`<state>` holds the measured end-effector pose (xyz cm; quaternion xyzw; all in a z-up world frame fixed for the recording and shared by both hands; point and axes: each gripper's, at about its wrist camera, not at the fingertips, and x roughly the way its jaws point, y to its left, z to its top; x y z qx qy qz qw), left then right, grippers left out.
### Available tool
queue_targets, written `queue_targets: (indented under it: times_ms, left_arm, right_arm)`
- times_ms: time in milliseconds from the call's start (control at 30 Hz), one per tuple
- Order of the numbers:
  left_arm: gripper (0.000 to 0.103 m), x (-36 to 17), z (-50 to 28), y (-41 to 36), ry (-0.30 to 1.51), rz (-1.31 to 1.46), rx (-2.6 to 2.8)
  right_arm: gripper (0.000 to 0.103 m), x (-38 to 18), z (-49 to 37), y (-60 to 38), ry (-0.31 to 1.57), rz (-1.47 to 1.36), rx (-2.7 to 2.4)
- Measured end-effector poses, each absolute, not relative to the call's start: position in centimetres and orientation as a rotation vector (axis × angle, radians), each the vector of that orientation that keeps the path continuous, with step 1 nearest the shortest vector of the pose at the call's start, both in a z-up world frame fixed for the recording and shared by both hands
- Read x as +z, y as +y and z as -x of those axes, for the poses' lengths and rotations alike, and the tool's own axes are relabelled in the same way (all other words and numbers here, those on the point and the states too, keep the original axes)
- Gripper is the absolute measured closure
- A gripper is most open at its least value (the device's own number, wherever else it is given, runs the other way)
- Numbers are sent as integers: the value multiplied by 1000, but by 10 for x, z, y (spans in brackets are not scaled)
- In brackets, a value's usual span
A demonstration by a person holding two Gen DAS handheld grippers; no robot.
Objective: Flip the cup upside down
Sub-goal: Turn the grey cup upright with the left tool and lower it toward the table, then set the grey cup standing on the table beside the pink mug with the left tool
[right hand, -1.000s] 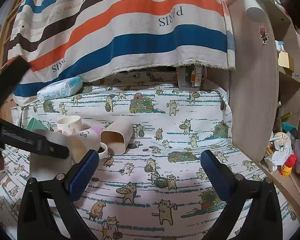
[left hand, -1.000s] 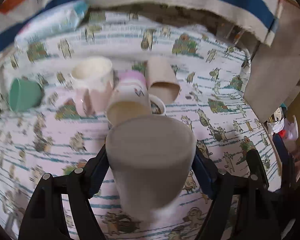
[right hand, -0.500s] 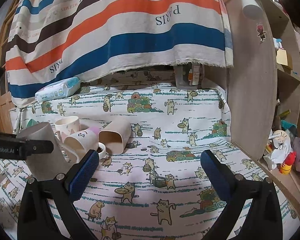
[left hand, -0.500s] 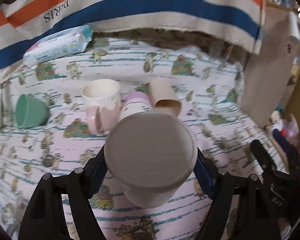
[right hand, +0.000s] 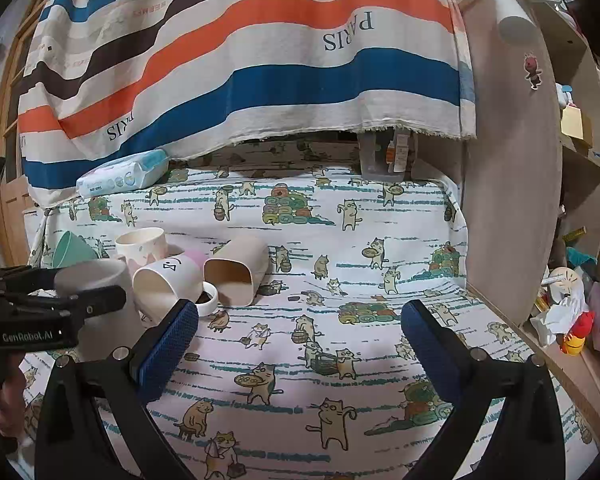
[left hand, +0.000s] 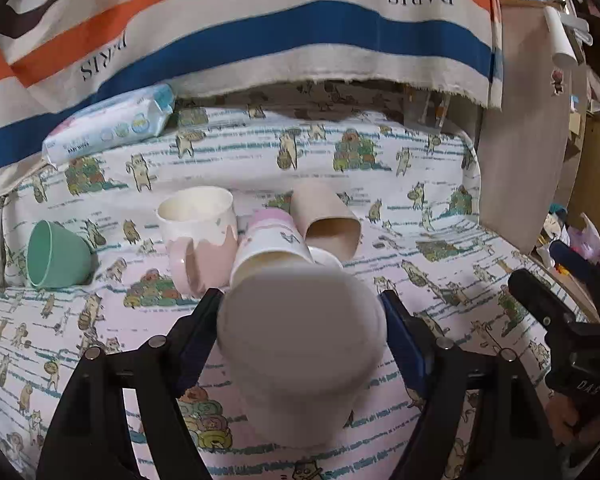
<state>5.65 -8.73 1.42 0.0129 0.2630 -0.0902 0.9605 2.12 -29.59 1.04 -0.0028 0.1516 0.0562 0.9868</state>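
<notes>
Here, cat-print cloth (right hand: pixel 340 240) covers the bench, wide open ahead of the right hand-held gripper (right hand: pixel 298 338), whose pads are spread, holding nothing. Left hand-held gripper (left hand: pixel 302 334) is clamped on a smooth matte beige cup (left hand: pixel 300 344), flat base facing the camera, now lower and more upright than before. Beyond: pink-white mug (left hand: pixel 200 236), lying tan tumbler (left hand: pixel 326 224).

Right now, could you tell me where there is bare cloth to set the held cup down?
Bare cloth lies ahead of the right claw, toward the wooden panel. It is crowded at left: grey cup, white cup, beige cup.
</notes>
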Motion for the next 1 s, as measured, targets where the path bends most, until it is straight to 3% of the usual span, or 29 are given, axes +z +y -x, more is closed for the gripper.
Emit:
queue_targets:
  times_ms: [33,100,167,633,1000]
  left_arm:
    - [25,16,-54,-88,509,-38,-177]
    - [10,21,-47,-88,460,-57,-171]
    - [3,26,-37,-87,403,-71,-161]
    - [1,47,18,-36,225,-38,-159]
    - [1,28,23,0,253,17,-77]
  right_arm:
    - [1,11,-21,-295,304,8,114]
    - [1,10,-21,-294,303,12,119]
    - [1,10,-20,-294,302,13,124]
    - [1,11,-20,-293,307,14,128]
    - [1,11,-19,-279,310,22,163]
